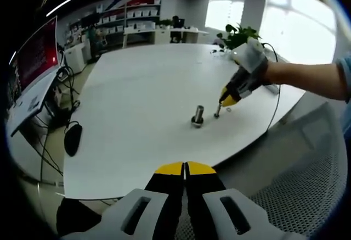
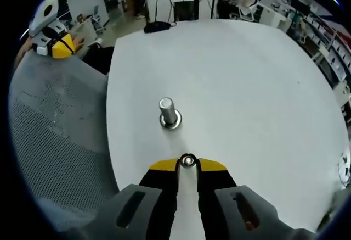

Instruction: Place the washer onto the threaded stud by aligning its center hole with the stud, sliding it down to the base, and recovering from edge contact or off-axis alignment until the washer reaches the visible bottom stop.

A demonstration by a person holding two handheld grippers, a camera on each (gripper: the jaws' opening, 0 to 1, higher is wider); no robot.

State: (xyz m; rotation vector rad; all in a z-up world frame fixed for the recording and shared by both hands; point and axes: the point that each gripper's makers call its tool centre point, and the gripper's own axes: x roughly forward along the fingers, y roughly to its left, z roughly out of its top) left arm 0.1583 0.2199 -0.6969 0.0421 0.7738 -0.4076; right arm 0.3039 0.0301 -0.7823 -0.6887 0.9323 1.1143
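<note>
Threaded stud [image 2: 169, 112] upright on table [image 2: 247, 86], washer [image 2: 188, 161] just beside.

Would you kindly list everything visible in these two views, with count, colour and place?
Table: one, white, rounded, carrying the work.
Stud: one, metallic, upright near the table's middle.
Washer: one, silvery, pinched at the right tool's tips, short of the stud.
Mesh chair: one, grey, at the table's edge.
Monitor: one, red screen, on a side desk.
Plant: one, green, beyond the table.
Shelves: white, along the far wall.
Right tool: black and yellow, holding the washer.
Left tool: black and yellow, jaws together, over the table's edge.
</note>
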